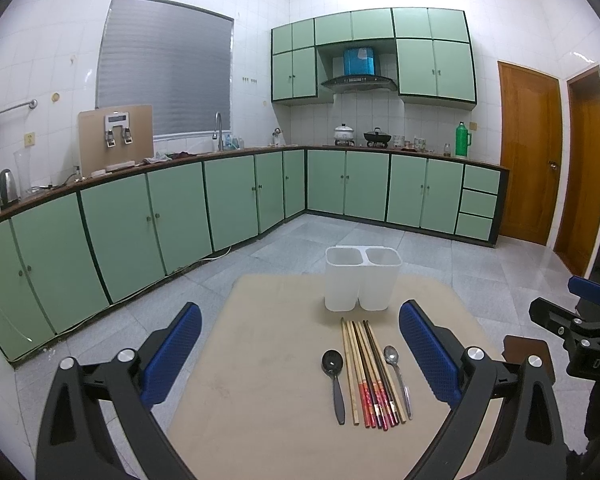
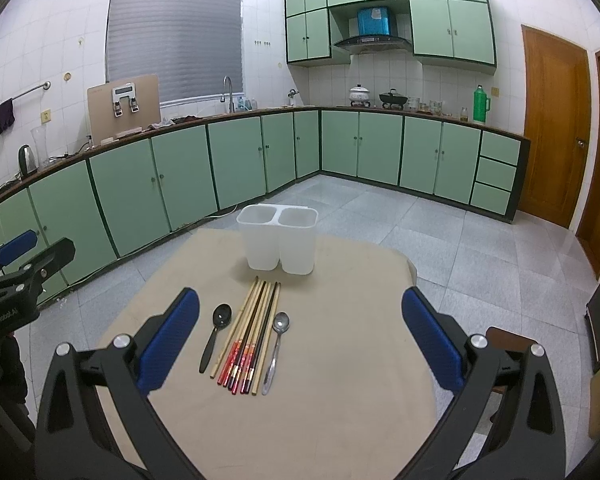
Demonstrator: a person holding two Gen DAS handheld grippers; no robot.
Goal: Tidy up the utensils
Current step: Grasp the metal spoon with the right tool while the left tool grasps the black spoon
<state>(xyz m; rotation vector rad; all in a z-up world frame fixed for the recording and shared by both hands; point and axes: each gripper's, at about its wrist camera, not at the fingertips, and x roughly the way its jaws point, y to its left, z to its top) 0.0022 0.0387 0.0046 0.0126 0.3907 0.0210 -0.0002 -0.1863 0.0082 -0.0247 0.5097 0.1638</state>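
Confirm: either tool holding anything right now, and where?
Nothing held. Left tool and right tool are both open above the table; spoons and chopsticks lie untouched.

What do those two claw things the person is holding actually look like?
Both match: the left gripper and right gripper have black angular plastic frames with silver round bolts, and two fingers faced with textured blue pads. White lettering marks the bodies, partly readable as "DAS" and "GenRobot.AI". No cables or sleeves show.

On the surface (image 2: 340, 380), chopsticks (image 2: 248, 336) lie between a black spoon (image 2: 215, 336) and a metal spoon (image 2: 275, 350), near a white two-compartment holder (image 2: 278, 238); right tongs (image 2: 300, 340) gape, empty.
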